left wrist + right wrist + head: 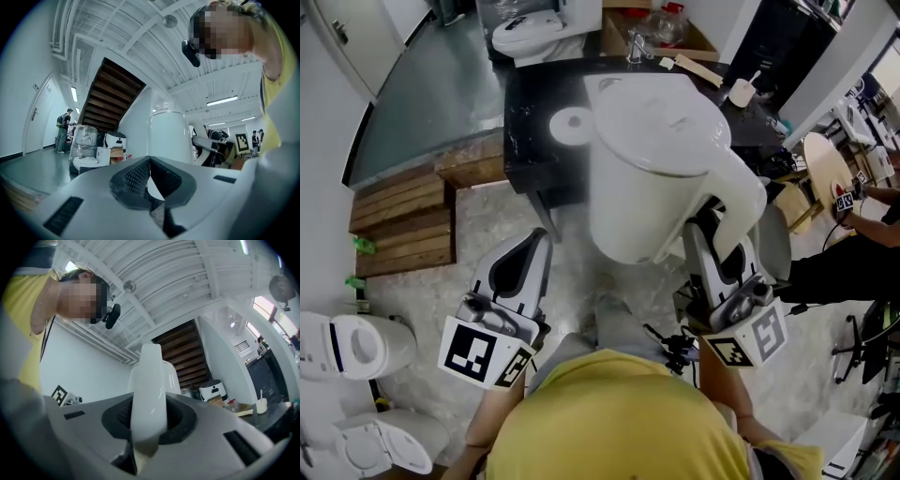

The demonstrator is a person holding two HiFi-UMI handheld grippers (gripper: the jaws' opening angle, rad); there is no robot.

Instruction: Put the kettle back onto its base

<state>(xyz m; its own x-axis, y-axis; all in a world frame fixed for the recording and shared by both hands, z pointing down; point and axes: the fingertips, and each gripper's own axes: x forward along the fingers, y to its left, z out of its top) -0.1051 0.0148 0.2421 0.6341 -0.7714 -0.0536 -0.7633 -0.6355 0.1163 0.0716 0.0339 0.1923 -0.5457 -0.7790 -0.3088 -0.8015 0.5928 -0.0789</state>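
The right gripper [713, 234] fingers clamp the kettle [652, 159] by its handle [741, 192], the left gripper [534, 246] fingers are closed and empty; lower it level onto the base [570, 127] at 10 o'clock.

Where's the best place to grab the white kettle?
By its handle, coming from the handle side. The kettle is wide and smooth, but the handle is a slim bar standing off it; the right tool is shut on it.

White kettle [652, 159], upright, lid closed, held in the air by its handle [149, 394] in the right gripper [719, 239], round white base [570, 126] bare on black counter [525, 94], left of kettle
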